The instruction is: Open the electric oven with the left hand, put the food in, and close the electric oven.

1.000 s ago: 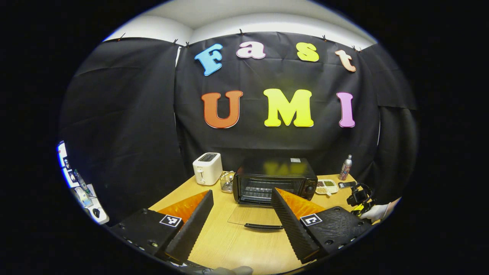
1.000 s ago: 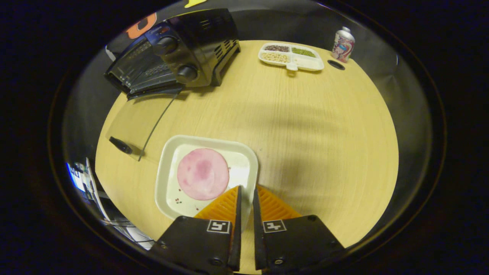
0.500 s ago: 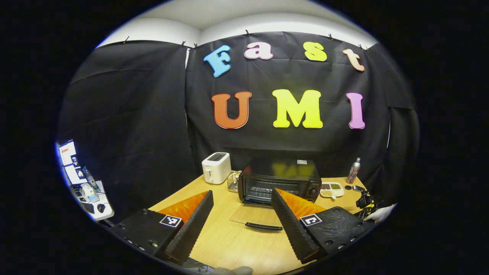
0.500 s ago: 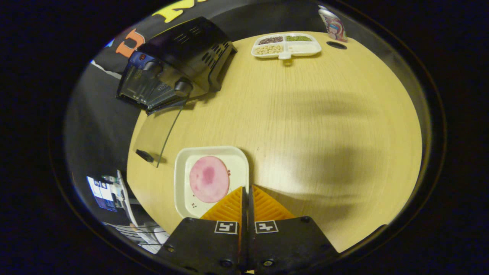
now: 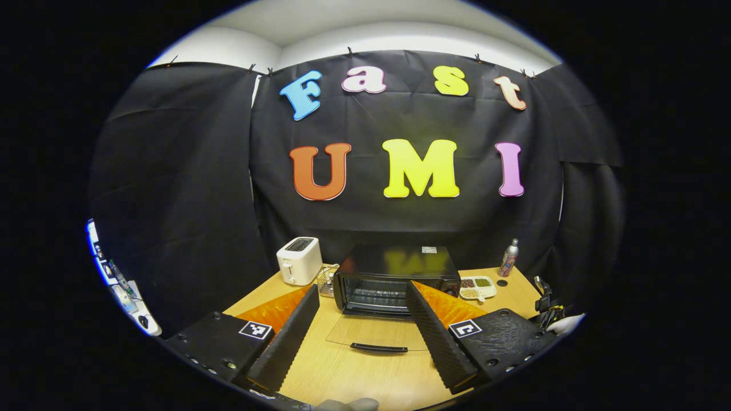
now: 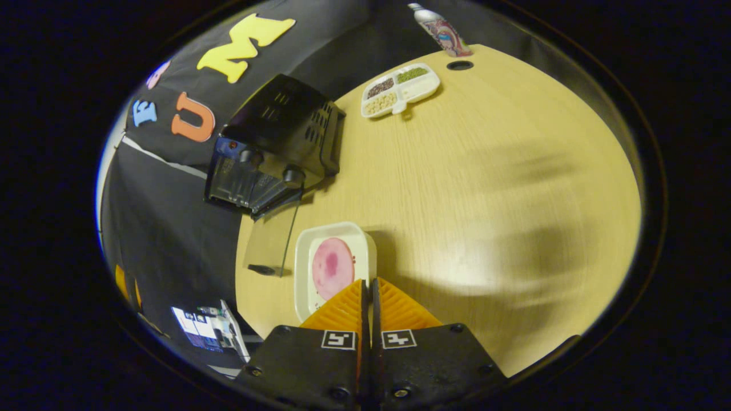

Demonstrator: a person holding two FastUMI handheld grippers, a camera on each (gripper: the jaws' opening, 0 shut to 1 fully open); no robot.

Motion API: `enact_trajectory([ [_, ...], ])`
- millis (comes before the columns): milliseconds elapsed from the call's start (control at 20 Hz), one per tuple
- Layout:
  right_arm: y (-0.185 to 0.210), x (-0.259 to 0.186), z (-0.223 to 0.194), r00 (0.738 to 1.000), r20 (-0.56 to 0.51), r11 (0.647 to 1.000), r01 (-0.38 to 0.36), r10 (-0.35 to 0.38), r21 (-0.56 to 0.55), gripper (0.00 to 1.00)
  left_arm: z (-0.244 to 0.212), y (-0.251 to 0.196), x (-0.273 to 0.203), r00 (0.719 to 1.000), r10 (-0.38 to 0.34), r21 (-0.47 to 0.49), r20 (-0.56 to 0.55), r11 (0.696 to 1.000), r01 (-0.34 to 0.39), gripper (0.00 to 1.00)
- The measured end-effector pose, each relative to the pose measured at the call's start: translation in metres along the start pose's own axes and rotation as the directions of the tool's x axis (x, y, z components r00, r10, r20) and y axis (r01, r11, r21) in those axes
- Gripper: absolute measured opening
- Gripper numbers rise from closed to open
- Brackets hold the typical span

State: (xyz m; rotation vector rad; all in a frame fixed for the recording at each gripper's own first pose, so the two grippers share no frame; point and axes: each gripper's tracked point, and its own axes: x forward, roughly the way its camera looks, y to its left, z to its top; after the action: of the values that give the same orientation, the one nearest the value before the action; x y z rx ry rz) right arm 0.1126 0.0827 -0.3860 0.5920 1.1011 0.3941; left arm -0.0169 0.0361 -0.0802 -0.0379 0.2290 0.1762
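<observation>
Two views cover the moment. In the left gripper view, the left gripper sits at the bottom of the frame with its fingers spread wide and nothing between them. Beyond them, at lower centre, the black electric oven stands on the wooden bench with its glass door folded down flat onto the bench, the dark handle nearest the camera. A white toaster stands to the left of the oven, with a small wire basket between them. To the right of the oven lie a divided snack tray and, further right, a metal bottle. A gloved hand shows at the lower right edge.

In the right gripper view, the right gripper at bottom centre is closed, its orange fingers pinching the near rim of a white tray that carries a round pink slice of food. The tray is at lower centre, just right of the oven door's outer edge. The oven is at upper left, door lowered. The snack tray and bottle are near the top.
</observation>
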Motion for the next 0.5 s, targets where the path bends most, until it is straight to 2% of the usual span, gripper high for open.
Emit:
enact_trajectory([
  [100, 0.016, -0.013, 0.004, 0.997, 0.071, 0.998, -0.011, 0.007, 0.057, 0.04, -0.001, 0.01, 0.003, 0.999, -0.037, -0.001, -0.003, 0.999, 0.037, 0.96],
  [200, 0.039, -0.022, 0.004, 0.989, 0.146, 0.994, -0.033, 0.017, 0.108, 0.04, 0.001, 0.027, 0.006, 0.999, -0.043, 0.009, 0.006, 0.999, 0.043, 0.97],
  [250, 0.05, -0.025, 0.004, 0.983, 0.182, 0.99, -0.041, 0.016, 0.134, 0.0, 0.001, 0.035, 0.007, 0.999, -0.047, 0.011, 0.006, 0.999, 0.046, 0.97],
  [300, 0.062, -0.025, 0.005, 0.976, 0.219, 0.987, -0.052, 0.018, 0.152, 0.04, 0.001, 0.043, 0.006, 0.999, -0.05, 0.019, 0.012, 0.999, 0.05, 0.97],
  [400, 0.093, -0.018, 0.004, 0.957, 0.287, 0.978, -0.09, 0.033, 0.189, 0.0, 0.001, 0.056, 0.006, 0.998, -0.053, 0.052, 0.017, 0.997, 0.052, 0.97],
  [450, 0.109, -0.012, 0.002, 0.948, 0.316, 0.969, -0.117, 0.044, 0.216, 0.03, -0.002, 0.064, 0.005, 0.999, -0.051, 0.068, 0.01, 0.996, 0.05, 0.97],
  [500, 0.122, -0.004, -0.001, 0.938, 0.344, 0.96, -0.138, 0.047, 0.244, 0.01, -0.004, 0.068, 0.005, 0.998, -0.055, 0.077, 0.008, 0.996, 0.055, 0.97],
])
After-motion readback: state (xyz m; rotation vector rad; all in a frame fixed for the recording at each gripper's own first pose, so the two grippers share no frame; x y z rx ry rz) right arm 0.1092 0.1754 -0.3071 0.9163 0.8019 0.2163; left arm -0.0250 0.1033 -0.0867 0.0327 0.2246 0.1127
